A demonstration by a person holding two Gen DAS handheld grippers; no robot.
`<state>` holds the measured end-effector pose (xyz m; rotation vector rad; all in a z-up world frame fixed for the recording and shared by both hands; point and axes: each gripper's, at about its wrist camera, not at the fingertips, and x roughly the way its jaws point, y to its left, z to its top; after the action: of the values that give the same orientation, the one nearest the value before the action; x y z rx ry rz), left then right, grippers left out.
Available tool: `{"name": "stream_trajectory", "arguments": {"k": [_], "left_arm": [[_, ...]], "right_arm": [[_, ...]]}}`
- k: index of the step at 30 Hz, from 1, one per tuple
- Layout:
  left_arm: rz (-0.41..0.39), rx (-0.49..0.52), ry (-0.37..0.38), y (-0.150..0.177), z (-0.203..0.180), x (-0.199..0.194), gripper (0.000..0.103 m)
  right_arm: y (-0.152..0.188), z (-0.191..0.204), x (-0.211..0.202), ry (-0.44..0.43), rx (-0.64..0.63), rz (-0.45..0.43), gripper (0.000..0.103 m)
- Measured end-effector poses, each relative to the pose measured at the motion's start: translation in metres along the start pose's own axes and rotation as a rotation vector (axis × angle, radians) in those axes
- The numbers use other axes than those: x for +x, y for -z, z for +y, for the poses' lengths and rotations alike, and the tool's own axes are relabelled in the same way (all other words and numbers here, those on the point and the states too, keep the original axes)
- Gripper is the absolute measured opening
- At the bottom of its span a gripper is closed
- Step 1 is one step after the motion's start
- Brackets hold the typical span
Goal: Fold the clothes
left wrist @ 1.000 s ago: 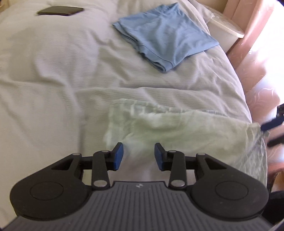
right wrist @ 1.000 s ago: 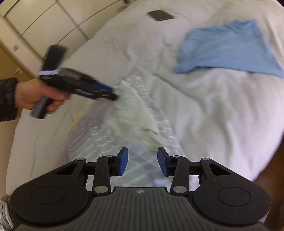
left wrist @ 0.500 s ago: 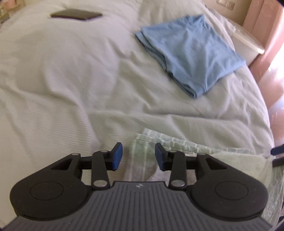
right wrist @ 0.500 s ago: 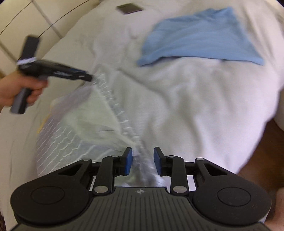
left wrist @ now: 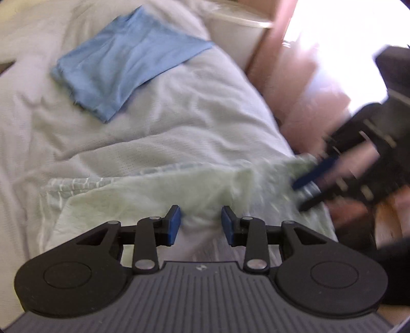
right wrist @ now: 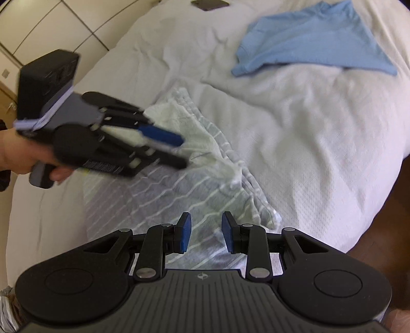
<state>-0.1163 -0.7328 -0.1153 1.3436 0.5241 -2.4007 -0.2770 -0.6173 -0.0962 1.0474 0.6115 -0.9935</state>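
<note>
We hold both grippers over a pale green striped garment (right wrist: 205,143) that lies crumpled on the white bedspread (right wrist: 320,133), low and left of centre in the right wrist view and across the lower middle of the left wrist view. One side of the cloth shows a plain pale green face, and a grey side with white wavy lines spreads toward the bottom of the right wrist frame.

Our left gripper (left wrist: 201,225) has its blue-padded fingers set a moderate way apart with nothing between them, hovering above the plain green part of the garment. In the right wrist view the same tool appears blurred at the left of the frame, gripped in a hand (right wrist: 28,153), its tips over the garment's upper fold; we cannot tell whether they touch the cloth.

Our right gripper (right wrist: 203,234) likewise has its fingers parted by a moderate gap, empty, above the grey lined area near the garment's lower edge. It shows as a dark blur at the right edge of the left wrist view, by the garment's far corner; contact there is unclear.

A folded blue T-shirt (right wrist: 315,41) lies flat in the upper right of the right wrist frame, well apart from the striped garment. A dark phone (right wrist: 210,3) sits at the top edge. A pink curtain (left wrist: 294,84) hangs at the upper right of the left wrist view.
</note>
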Motion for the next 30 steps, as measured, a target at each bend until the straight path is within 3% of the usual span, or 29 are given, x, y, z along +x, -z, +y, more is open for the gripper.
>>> {"name": "stream_trajectory", "arguments": {"k": [3, 6, 10, 13, 16, 18, 20, 22, 25, 30], "left_arm": [[-0.025, -0.067, -0.054, -0.008, 0.021, 0.009, 0.032], [-0.03, -0.122, -0.116, -0.014, 0.043, 0.01, 0.025], [-0.076, -0.226, -0.182, -0.016, 0.067, -0.021, 0.02], [-0.088, -0.227, -0.191, -0.004, 0.06, -0.047, 0.02], [-0.042, -0.192, -0.158, 0.012, 0.039, -0.053, 0.02], [0.001, -0.171, -0.159, 0.021, 0.025, -0.045, 0.021], [0.017, -0.19, -0.188, 0.029, 0.021, -0.037, 0.022], [0.018, -0.222, -0.216, 0.033, 0.022, -0.029, 0.025], [-0.003, -0.272, -0.272, 0.033, 0.032, -0.032, 0.025], [-0.061, -0.441, -0.404, 0.046, 0.057, -0.084, 0.025]], "right_arm": [[0.004, -0.005, -0.004, 0.025, 0.019, -0.003, 0.031], [0.009, -0.009, -0.007, 0.05, 0.038, -0.006, 0.029], [0.012, -0.013, -0.008, 0.054, 0.046, -0.01, 0.032], [0.009, -0.012, -0.002, 0.005, 0.023, -0.01, 0.032], [0.005, -0.013, 0.004, -0.039, 0.006, -0.012, 0.031], [0.001, -0.033, 0.011, -0.002, 0.071, -0.027, 0.029], [-0.002, -0.052, 0.014, 0.036, 0.129, -0.042, 0.03], [-0.003, -0.051, 0.004, 0.049, 0.104, -0.042, 0.041], [-0.005, -0.051, -0.01, 0.068, 0.065, -0.042, 0.04], [-0.005, -0.027, -0.031, 0.032, -0.048, -0.025, 0.04]]}}
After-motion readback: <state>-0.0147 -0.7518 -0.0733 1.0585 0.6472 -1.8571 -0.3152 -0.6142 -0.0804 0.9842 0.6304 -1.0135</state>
